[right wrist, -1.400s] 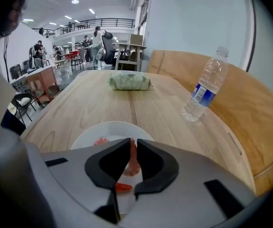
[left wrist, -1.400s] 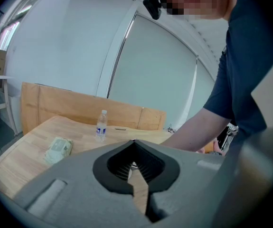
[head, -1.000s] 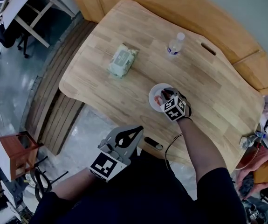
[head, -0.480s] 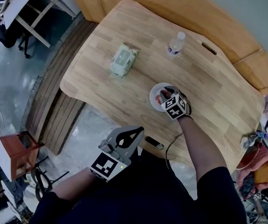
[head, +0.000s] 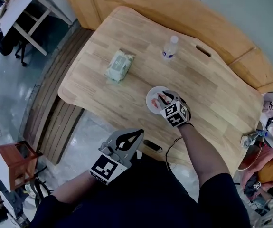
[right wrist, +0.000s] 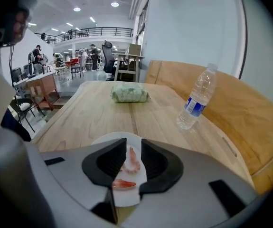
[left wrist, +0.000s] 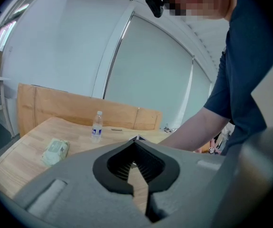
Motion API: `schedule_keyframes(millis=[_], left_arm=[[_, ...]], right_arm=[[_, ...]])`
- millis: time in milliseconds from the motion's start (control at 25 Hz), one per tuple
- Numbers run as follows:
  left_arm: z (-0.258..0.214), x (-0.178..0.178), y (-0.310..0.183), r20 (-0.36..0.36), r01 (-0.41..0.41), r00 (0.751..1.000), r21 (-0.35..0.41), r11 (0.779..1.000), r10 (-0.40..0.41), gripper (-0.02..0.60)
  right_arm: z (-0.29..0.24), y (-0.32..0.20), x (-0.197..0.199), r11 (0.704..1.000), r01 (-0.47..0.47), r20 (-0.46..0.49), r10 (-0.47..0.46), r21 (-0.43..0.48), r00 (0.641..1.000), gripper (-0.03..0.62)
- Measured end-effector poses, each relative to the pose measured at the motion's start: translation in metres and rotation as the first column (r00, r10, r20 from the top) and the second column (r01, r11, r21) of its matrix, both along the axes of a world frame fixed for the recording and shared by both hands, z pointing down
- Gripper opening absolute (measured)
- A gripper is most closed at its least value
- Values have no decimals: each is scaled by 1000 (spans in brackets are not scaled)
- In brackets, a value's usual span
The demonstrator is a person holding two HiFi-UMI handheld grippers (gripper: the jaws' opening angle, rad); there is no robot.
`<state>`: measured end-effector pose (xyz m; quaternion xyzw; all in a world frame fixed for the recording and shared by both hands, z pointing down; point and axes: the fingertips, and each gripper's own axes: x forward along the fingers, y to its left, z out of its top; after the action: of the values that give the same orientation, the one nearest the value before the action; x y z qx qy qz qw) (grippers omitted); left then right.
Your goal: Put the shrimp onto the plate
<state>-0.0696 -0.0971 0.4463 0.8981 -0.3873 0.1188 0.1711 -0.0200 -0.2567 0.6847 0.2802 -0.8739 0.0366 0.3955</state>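
Observation:
A white plate (head: 150,102) sits on the wooden table (head: 127,94), near its front edge. On it lies a curved pink shrimp (right wrist: 130,161) with a redder piece (right wrist: 123,184) beside it. My right gripper (head: 164,98) hovers just above the plate (right wrist: 108,139). Its jaws are opening, and the shrimp (head: 163,99) shows in the gap, free of both pads. The right gripper (right wrist: 133,144) points along the table toward the far end. My left gripper (head: 138,133) hangs off the table beside my body, its tips meeting. Nothing is between the left gripper's (left wrist: 136,139) tips.
A water bottle (head: 169,47) (right wrist: 197,99) stands at the back of the table. A green pack of wipes (head: 117,65) (right wrist: 129,93) lies to its left. A small black object (head: 154,146) sits below the table's front edge. A wooden bench (head: 231,46) runs behind, and a red stool (head: 13,160) stands on the floor.
The right gripper has drawn back slightly toward me over the plate, and the shrimp now shows lying on the plate. The left gripper has stayed where it was.

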Motion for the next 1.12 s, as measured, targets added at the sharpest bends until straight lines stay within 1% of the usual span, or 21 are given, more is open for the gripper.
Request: schedule_keyframes(millis=[200,360,480,600,800,1120], left_arm=[[-8,8,4,-10,-20,1000,23,1000,21,5],[-13,14,9,4,-57,998,46,997,57,5],[-15,16,14,-6,-65,998,51,997,65,5],[-17,18,19,0,-82,997,57,995,82,5],[-20,22,25,-3,-104,995,69,992,104,5],[-32,30,27,-6,-134,991,97,986,135,5]], right_arm=[[-31,16,6,999,-41,67,40,26,997,103],[-54,33,16,996,-82,108,77,40,991,103],[-70,47,23,992,-118,144,110,44,983,103],[-87,64,29,988,-147,181,137,42,974,94],[-120,92,29,982,-182,248,165,45,954,77],[-179,131,21,975,-215,378,182,48,908,58]])
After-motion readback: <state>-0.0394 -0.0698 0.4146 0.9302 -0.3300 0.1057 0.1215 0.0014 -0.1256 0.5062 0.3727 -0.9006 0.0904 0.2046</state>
